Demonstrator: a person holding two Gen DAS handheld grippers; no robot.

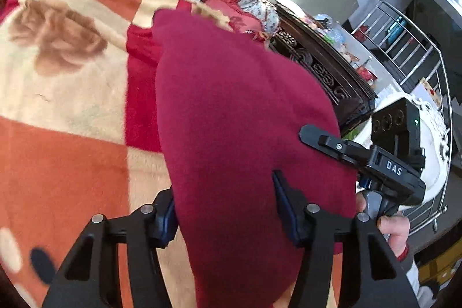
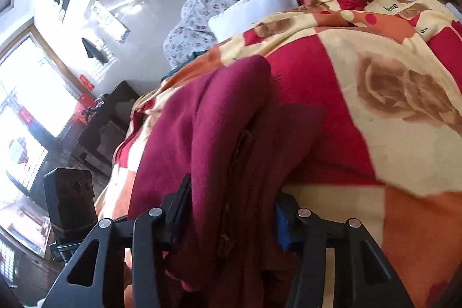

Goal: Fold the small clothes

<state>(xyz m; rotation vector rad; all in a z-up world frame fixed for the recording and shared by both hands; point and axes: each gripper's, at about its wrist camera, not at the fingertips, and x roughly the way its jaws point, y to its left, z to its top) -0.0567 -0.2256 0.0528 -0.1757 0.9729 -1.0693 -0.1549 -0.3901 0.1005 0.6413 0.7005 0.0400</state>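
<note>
While bunched over the blanket (image 1: 57,106), maroon garment (image 1: 231,106) clamped between both hand-held grippers, left (image 1: 225,210), right (image 2: 231,207).

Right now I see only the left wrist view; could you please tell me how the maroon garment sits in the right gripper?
Observer: The maroon garment is bunched in thick folds that fill the right gripper between its fingers.
Operator: Is any seam showing there?
Observer: Yes, a dark seam runs along the folds toward the fingers.
Operator: Anything notable beyond it?
Observer: A white label reading "love" lies on the blanket.
</note>
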